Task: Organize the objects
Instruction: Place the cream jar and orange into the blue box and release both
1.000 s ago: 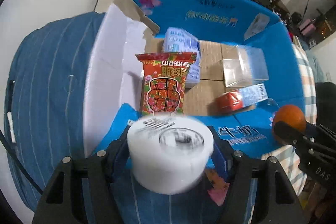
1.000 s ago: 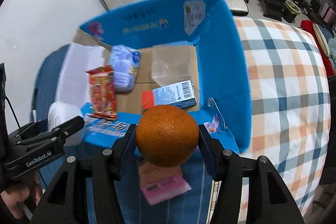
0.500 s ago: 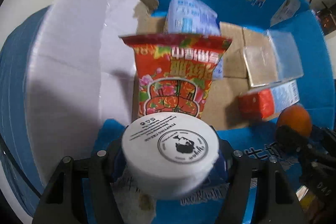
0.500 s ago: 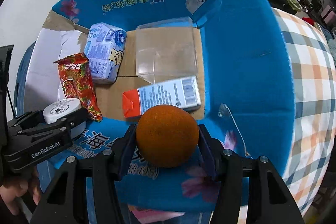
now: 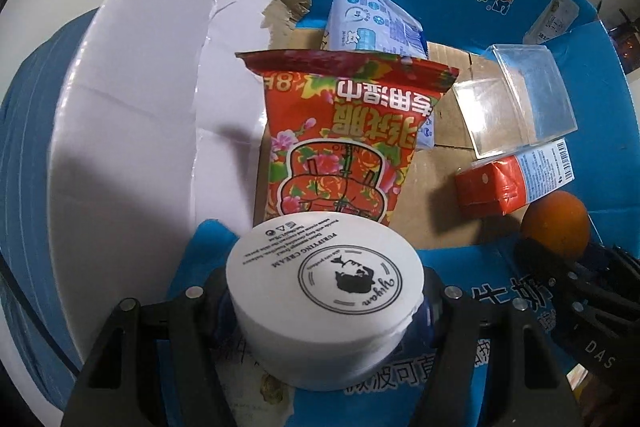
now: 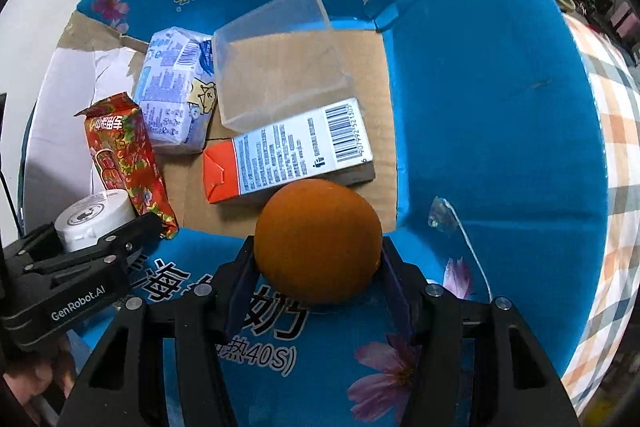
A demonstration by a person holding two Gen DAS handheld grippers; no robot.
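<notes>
Here the left gripper (image 5: 324,303) clamps a white jar (image 5: 325,301) and hides its lower wall; the jar stands upright, lid up, above the near flap of the blue box (image 6: 492,99). The right gripper (image 6: 318,263) squeezes an orange (image 6: 318,241), which covers part of the carton (image 6: 288,151). Compared with a second ago, both grippers are closer over the box, and the bed around it is mostly out of view. The carton lies flat, long axis left to right. The red packet (image 5: 340,143) leans with its long axis toward the far wall.
</notes>
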